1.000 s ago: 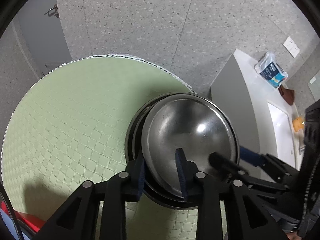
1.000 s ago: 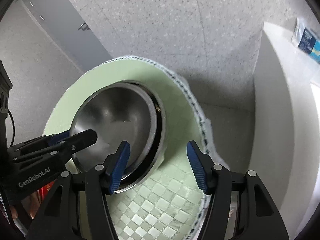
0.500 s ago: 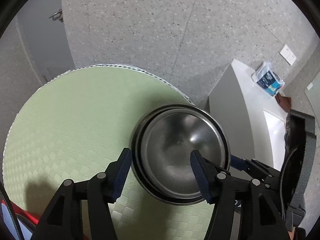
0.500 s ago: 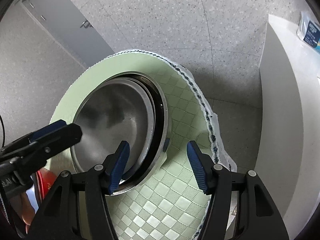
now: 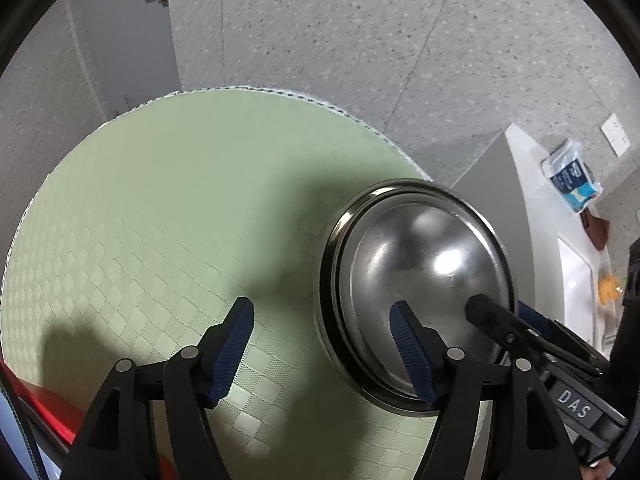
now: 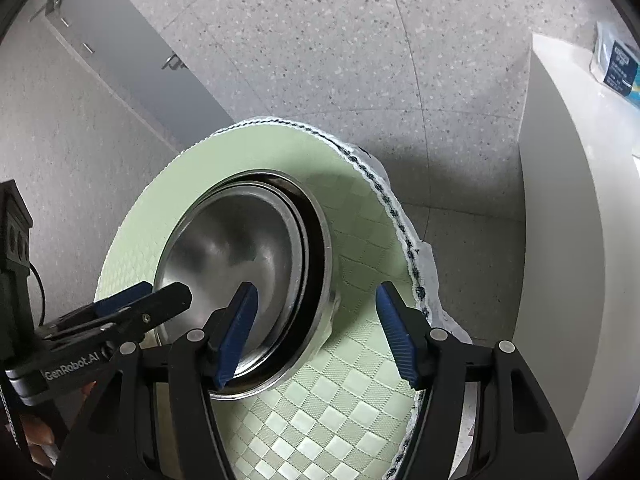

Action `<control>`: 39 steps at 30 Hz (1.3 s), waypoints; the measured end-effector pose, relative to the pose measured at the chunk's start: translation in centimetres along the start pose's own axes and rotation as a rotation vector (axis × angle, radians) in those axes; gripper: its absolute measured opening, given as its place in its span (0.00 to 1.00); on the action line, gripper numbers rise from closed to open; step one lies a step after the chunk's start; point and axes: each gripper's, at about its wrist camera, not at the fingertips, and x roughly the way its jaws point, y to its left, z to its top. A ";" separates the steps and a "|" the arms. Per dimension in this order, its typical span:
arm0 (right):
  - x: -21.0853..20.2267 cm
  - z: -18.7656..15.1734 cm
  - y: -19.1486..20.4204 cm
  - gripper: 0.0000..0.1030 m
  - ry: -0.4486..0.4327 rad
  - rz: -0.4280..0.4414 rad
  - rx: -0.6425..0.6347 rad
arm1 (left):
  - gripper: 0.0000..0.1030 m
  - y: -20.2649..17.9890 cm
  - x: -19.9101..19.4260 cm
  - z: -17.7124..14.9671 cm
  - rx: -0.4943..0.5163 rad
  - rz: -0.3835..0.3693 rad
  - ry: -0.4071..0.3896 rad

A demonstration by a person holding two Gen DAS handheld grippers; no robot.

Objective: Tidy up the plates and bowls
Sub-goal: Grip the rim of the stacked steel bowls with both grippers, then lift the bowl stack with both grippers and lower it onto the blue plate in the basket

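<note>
A shallow steel bowl point(image 5: 420, 264) lies nested in a stack of larger steel dishes point(image 5: 332, 280) on a round table with a green checked cloth point(image 5: 160, 220). My left gripper point(image 5: 322, 336) is opening. One pad hangs over the bowl and the other over the cloth, so the stack's near rim sits between them untouched. My right gripper point(image 6: 316, 324) is open and straddles the opposite rim of the stack point(image 6: 320, 264) without pressing it. Each gripper shows in the other's view: the left gripper point(image 6: 156, 296) and the right gripper point(image 5: 500, 310). The bowl point(image 6: 232, 248) is empty.
A white counter point(image 5: 532, 200) stands close to the table's right side, with a blue-and-white packet point(image 5: 572, 176) on it. A grey door point(image 5: 120, 40) and speckled floor lie beyond. Something red point(image 5: 40, 412) shows at the near left edge. The cloth's trimmed hem point(image 6: 412, 256) hangs over the table edge.
My left gripper, which was shut on the top bowl's rim, has let go and spread its jaws. The bowl has settled level into the stack. The right gripper has kept still.
</note>
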 end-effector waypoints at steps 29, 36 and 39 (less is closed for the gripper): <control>1.9 0.3 -0.2 0.48 0.057 0.105 0.006 | 0.37 -1.6 4.0 1.7 -0.020 -0.009 0.022; 1.0 -0.1 -0.2 0.48 0.041 0.113 0.000 | 0.31 -1.7 2.0 0.6 -0.030 -0.026 -0.016; -0.3 -0.2 0.0 0.48 0.017 0.123 -0.005 | 0.31 -1.5 0.2 -0.2 -0.033 -0.041 -0.043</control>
